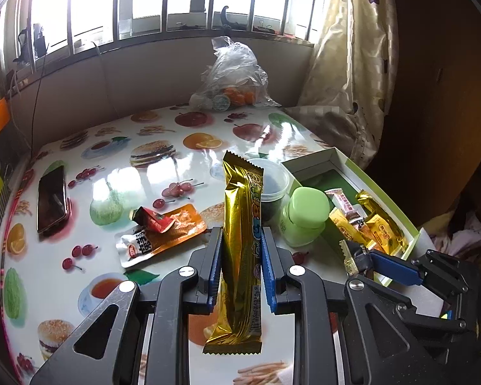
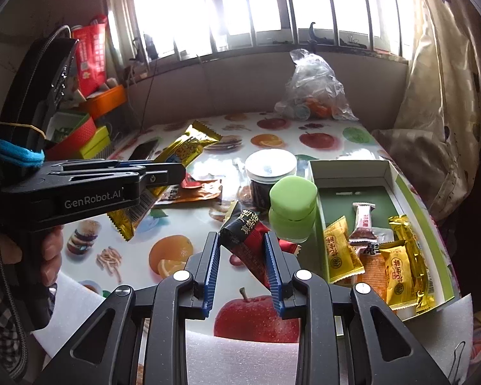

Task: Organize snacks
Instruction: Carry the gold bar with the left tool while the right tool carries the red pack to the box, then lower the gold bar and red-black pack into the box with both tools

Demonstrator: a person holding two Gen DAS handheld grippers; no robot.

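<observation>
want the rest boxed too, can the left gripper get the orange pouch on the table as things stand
Probably not yet: the left gripper is shut on the gold bar, so its jaws are full. The orange pouch itself lies uncovered apart from a small red packet.

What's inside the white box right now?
The white box holds yellow snack packets, an orange packet, a white-and-brown candy and a gold wrapper. Anything beneath them is covered.

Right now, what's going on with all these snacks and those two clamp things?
A person is sorting snacks into a box on the table. The left gripper is clamped on a long gold bar, held above the table. The right gripper grips a dark red packet near the green jar. Several snacks already lie in the box; an orange pouch still waits on the table.
</observation>
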